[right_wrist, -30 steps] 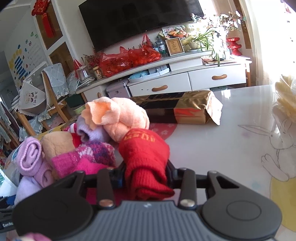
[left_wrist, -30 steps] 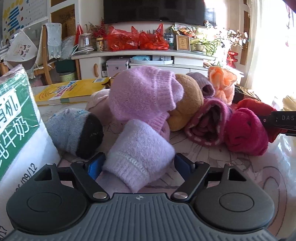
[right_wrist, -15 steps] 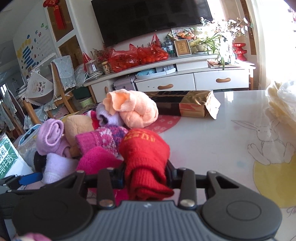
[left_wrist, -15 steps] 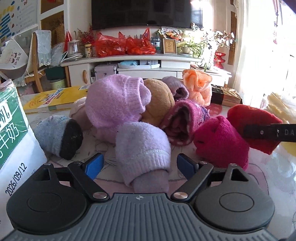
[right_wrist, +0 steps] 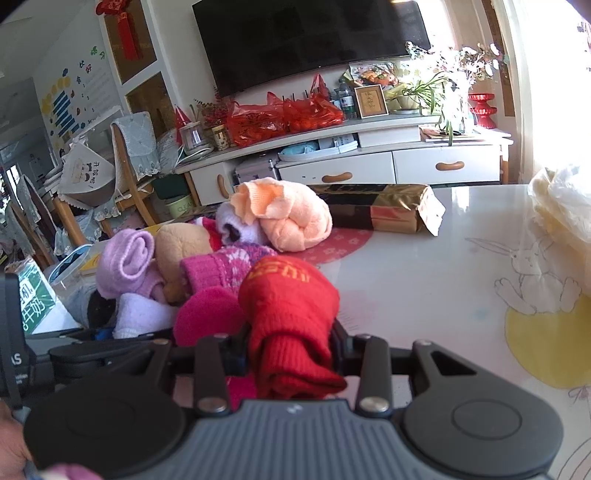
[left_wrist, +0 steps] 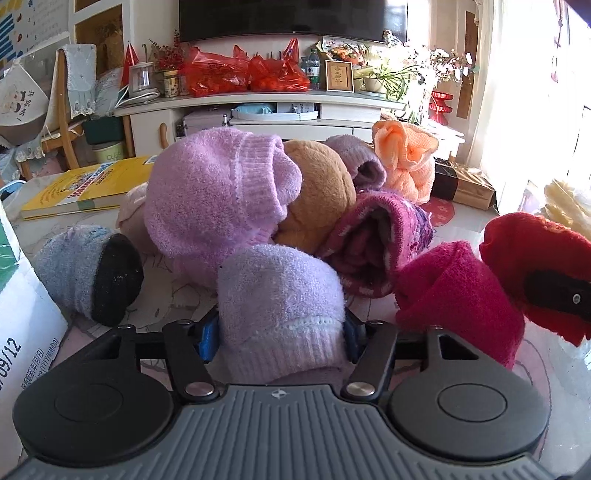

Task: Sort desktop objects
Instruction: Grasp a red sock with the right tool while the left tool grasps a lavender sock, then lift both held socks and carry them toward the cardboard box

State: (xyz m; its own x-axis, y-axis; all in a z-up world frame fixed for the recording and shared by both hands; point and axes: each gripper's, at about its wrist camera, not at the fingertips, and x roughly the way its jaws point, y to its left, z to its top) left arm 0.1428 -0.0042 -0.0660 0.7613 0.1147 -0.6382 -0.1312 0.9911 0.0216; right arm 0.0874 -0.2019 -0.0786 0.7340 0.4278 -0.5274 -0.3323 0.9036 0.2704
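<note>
Left hand-held gripper [left_wrist: 280, 334] has just closed onto the lilac sock roll [left_wrist: 277, 306].

— What lies beyond the table?
— A living room: a dark television [right_wrist: 314, 40] hangs on a pale wall above a long white cabinet [right_wrist: 406, 162] with wooden drawer handles. Red plastic bags [right_wrist: 284, 116], a framed picture [right_wrist: 370, 101], jars and a potted plant [right_wrist: 424, 96] crowd its top.
— And to the left?
— A wooden chair [right_wrist: 129, 173] draped in pale cloth stands by built-in shelving; a red knot ornament [right_wrist: 123, 26] hangs above, and coloured paper cut-outs [right_wrist: 70, 99] dot the wall.
— The light?
— Hard daylight floods in from the right, washing out that side and glaring off the glossy table [right_wrist: 424, 266], printed with a rabbit drawing.
</note>
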